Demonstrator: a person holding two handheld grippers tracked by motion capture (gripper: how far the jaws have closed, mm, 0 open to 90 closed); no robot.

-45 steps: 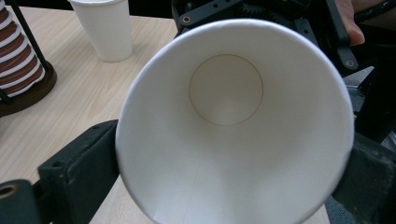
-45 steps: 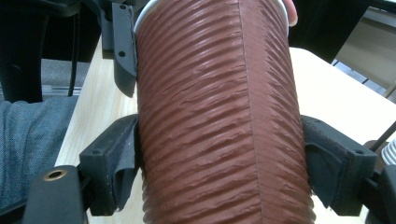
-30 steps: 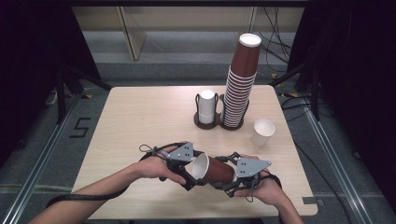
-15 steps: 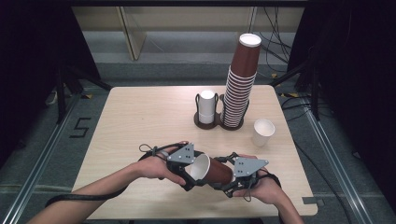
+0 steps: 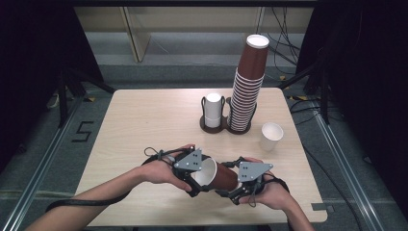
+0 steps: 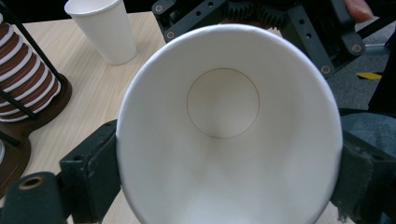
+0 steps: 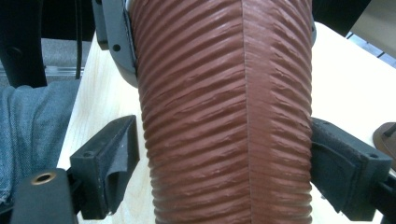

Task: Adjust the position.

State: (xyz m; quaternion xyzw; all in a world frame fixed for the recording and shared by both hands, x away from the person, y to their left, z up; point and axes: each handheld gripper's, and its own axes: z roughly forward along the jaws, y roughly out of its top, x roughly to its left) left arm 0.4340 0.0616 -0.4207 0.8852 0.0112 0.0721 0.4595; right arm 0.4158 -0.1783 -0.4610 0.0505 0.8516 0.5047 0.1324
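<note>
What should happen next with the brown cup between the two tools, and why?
Probably draw the right tool back off the brown cup. Its jaws have just been opening, with a gap at one pad though the cup is between them, while the left tool clamps the rim on both sides.

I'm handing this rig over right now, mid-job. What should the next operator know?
Left hand-held gripper: shut on the rim of the brown cup, which lies sideways above the table.
Right hand-held gripper: around the cup's ribbed body; its jaws have just been opening, with a gap at one pad.
Elsewhere: brown cup stack and white cup stack in the holder, loose white cup beside it.
Done: cup passed to the left.
Left: withdraw the right, then probably place the cup.
</note>
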